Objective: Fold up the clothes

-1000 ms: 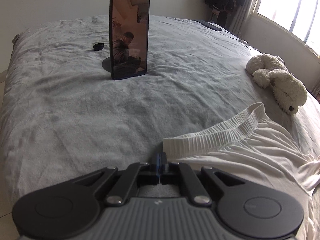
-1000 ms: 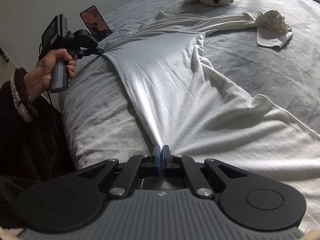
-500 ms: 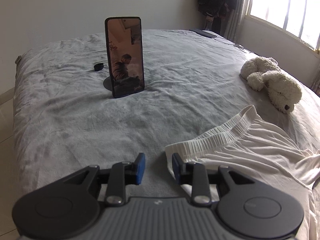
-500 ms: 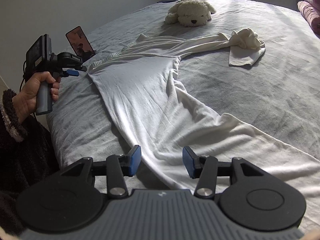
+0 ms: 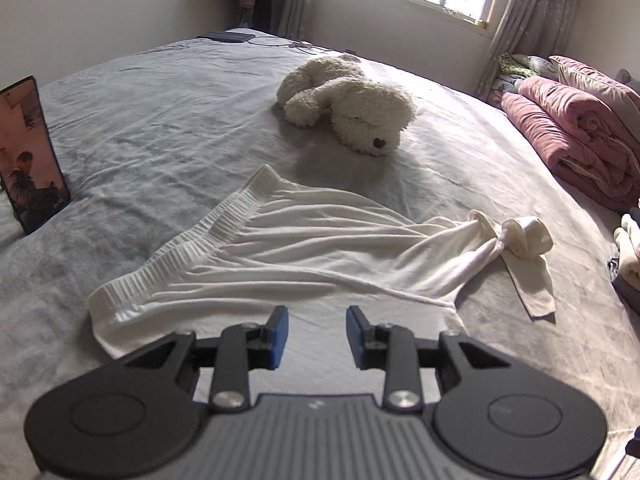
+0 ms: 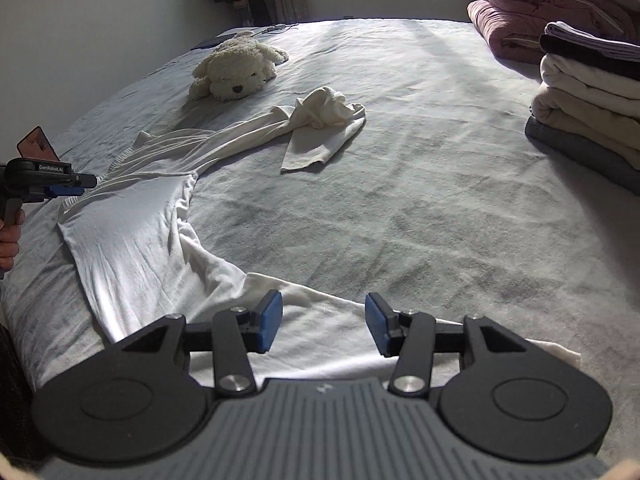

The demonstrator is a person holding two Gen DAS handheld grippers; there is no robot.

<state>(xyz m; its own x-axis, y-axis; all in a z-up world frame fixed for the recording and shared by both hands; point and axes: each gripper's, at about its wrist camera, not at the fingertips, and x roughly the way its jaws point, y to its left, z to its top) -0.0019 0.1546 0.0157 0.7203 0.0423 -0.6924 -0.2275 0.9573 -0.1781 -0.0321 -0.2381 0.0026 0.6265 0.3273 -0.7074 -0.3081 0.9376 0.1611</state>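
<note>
White trousers (image 5: pixel 320 248) with a ribbed waistband (image 5: pixel 192 240) lie spread on the grey bed (image 6: pixel 400 200). One leg ends in a bunched, knotted clump (image 5: pixel 524 236), seen from the other side in the right wrist view (image 6: pixel 324 112). My left gripper (image 5: pixel 317 334) hovers open just above the cloth below the waistband, nothing between its blue pads. In the right wrist view it (image 6: pixel 82 185) sits at the far left, by the waistband. My right gripper (image 6: pixel 323 322) stands open over the near trouser leg (image 6: pixel 132 224), holding nothing.
A white plush dog (image 5: pixel 352 108) lies beyond the trousers. A phone (image 5: pixel 28 152) stands upright on the left. A rolled pink quilt (image 5: pixel 576 136) and a stack of folded clothes (image 6: pixel 588 92) occupy the right side. A hand grips the left tool's handle at the bed's edge.
Both grippers were shut on the trousers a second ago; both have let go and opened. Both have lifted and swung round, now facing the plush dog and the window side.
</note>
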